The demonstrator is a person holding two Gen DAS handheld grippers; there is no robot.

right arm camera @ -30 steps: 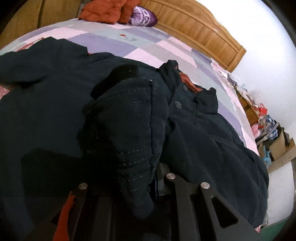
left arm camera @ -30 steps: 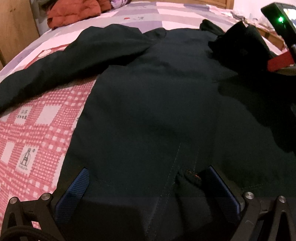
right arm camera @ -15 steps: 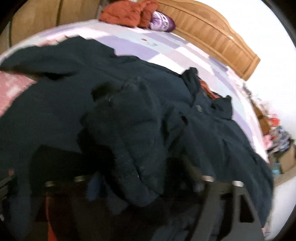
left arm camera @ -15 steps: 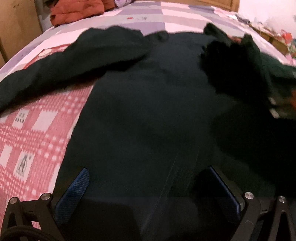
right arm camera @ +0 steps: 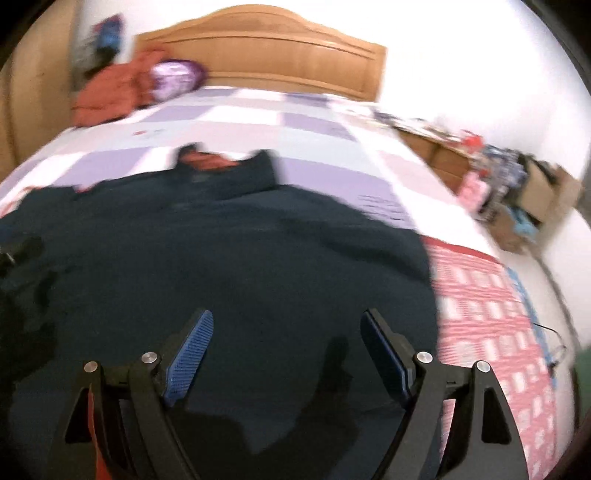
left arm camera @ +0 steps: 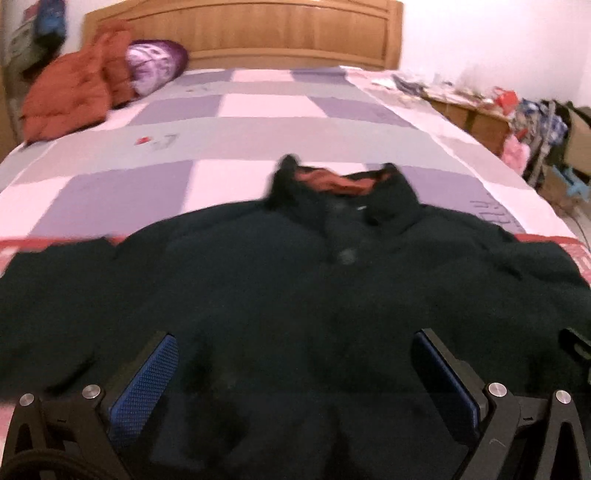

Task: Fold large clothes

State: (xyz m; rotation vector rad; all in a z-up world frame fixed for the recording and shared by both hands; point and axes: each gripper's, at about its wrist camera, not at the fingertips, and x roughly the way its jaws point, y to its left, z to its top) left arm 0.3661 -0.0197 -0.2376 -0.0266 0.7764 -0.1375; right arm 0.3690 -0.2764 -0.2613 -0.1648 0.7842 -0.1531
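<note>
**Jacket laid out on bed, both claws released, fold not yet begun**

Item under task: a dark jacket (left arm camera: pixel 295 295) lies spread on the bed (left arm camera: pixel 258 110), collar (left arm camera: pixel 343 184) toward the headboard (left arm camera: pixel 243 33), with a rust-coloured lining showing at the neck. Sleeves extend out to either side. Both views are blurred, so seams and buttons cannot be read reliably.

Left claw (left arm camera: pixel 295 373): jaws wide apart, blue pads bare, nothing between them; it hovers over the lower body of the jacket. Right claw (right arm camera: pixel 286 350): likewise released and empty, over the jacket's right half, near the edge where the pink checked sheet (right arm camera: pixel 487 314) shows.

Step in hand, in my judgement: between grasps. The garment appears flattened and squared, and neither claw has taken cloth for a fold.

Next move calls for: each claw to descend to a chosen edge, probably a sleeve or side hem, and close on the cloth before carrying it across the body. The padded fabric looks thick; a shallow pinch may slip.

Also present: an orange garment (left arm camera: pixel 70 92) and a purple pillow (left arm camera: pixel 155 62) near the headboard, well apart from the work.
</note>
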